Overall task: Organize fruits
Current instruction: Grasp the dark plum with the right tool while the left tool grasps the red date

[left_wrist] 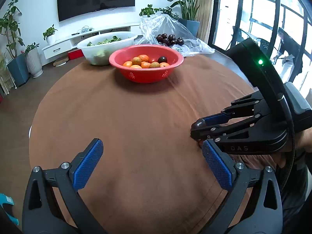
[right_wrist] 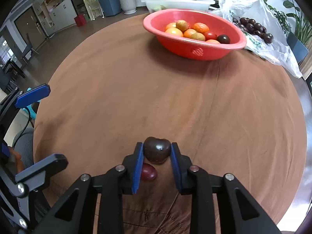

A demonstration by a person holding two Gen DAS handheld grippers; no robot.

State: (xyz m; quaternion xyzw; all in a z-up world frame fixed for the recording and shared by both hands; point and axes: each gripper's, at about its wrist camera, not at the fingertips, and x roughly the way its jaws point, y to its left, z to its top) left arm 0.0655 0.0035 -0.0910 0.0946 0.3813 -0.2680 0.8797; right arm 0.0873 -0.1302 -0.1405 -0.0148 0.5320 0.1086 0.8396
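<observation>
In the right wrist view my right gripper [right_wrist: 157, 148] is shut on a dark purple plum [right_wrist: 157, 152], its blue pads pressing both sides, just over the brown tablecloth. A smaller red fruit [right_wrist: 149, 172] lies on the cloth right behind it, under the left finger. In the left wrist view the right gripper [left_wrist: 198, 131] is at the right with the plum [left_wrist: 200, 123] at its tip. My left gripper [left_wrist: 152, 152] stands open over bare cloth, nothing between its fingers. A red bowl [left_wrist: 146, 76] at the far side holds oranges, greenish fruits, a red one and a dark plum [left_wrist: 162, 59].
Behind the red bowl [right_wrist: 195, 52] a white tub [left_wrist: 105, 46] holds greens. A clear plastic bag [left_wrist: 175, 27] with several dark plums [right_wrist: 253, 27] lies at the far right. The round table [right_wrist: 136, 97] is covered in brown cloth. Potted plants and a TV stand beyond.
</observation>
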